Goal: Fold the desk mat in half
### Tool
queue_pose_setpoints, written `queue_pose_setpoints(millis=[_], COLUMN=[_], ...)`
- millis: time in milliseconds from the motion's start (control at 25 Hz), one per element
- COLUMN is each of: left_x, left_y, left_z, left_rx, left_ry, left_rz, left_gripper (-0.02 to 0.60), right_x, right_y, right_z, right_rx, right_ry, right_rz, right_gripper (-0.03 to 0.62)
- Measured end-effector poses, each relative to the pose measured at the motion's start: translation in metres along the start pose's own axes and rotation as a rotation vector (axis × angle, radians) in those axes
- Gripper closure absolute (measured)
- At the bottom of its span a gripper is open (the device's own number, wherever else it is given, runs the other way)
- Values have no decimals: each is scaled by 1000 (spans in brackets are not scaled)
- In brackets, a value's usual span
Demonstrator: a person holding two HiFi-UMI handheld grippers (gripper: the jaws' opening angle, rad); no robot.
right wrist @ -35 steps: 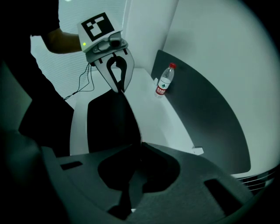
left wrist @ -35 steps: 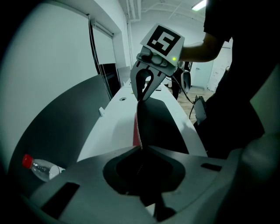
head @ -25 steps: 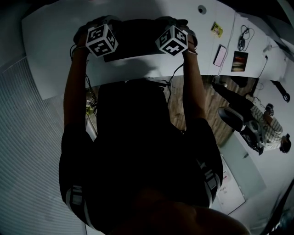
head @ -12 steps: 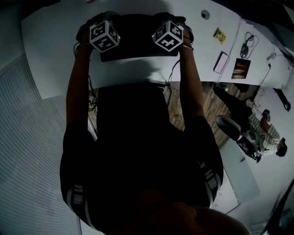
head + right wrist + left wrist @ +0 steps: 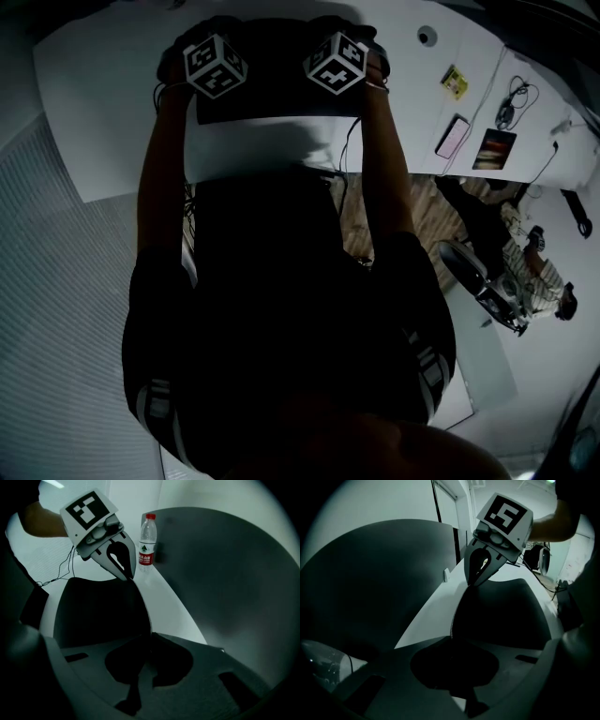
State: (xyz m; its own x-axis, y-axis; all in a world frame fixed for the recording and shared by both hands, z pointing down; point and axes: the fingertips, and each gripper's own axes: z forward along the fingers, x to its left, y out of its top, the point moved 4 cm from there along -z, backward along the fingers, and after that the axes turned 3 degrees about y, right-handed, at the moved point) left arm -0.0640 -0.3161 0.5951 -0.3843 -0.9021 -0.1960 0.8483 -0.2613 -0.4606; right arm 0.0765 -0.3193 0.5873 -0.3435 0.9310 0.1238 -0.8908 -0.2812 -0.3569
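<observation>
The black desk mat (image 5: 272, 94) lies on the white table (image 5: 112, 112) at the top of the head view. Both grippers hold one long edge of it. My left gripper (image 5: 208, 45) is shut on the mat's edge, and its jaw tips (image 5: 451, 637) meet on the mat (image 5: 501, 616). My right gripper (image 5: 342, 42) is shut on the same edge further right, its tips (image 5: 149, 634) closed on the mat (image 5: 98, 611). Each gripper view shows the other gripper pinching the edge: the right gripper (image 5: 471, 584) and the left gripper (image 5: 131, 577). The marker cubes hide the fingertips in the head view.
A water bottle (image 5: 146, 543) stands on the table beyond the left gripper. A dark curved panel (image 5: 370, 583) rises behind the table. A phone (image 5: 452, 137), a yellow card (image 5: 455, 82), a booklet (image 5: 494, 148) and cables (image 5: 514, 94) lie at the right. A chair (image 5: 478, 272) and a seated person (image 5: 544, 277) are right.
Both grippers have moved away from the body toward the table's far side and lower, carrying the mat's edge. The two cubes stand a little closer together.
</observation>
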Motion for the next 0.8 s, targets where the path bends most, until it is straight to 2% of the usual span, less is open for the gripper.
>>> queue_pose_setpoints(millis=[480,800], left_x=[13,13], left_y=[-19,-28], left_z=[18,36], left_rx=[54,88], left_ry=[25,38], left_rz=[-43,-63], left_gripper=[568,566], right_x=[-14,-14], right_y=[9,7], right_z=[37,54], right_rx=[-43,-25], right_ry=[24,19], right_rz=[1,-1], right_gripper=[586,586])
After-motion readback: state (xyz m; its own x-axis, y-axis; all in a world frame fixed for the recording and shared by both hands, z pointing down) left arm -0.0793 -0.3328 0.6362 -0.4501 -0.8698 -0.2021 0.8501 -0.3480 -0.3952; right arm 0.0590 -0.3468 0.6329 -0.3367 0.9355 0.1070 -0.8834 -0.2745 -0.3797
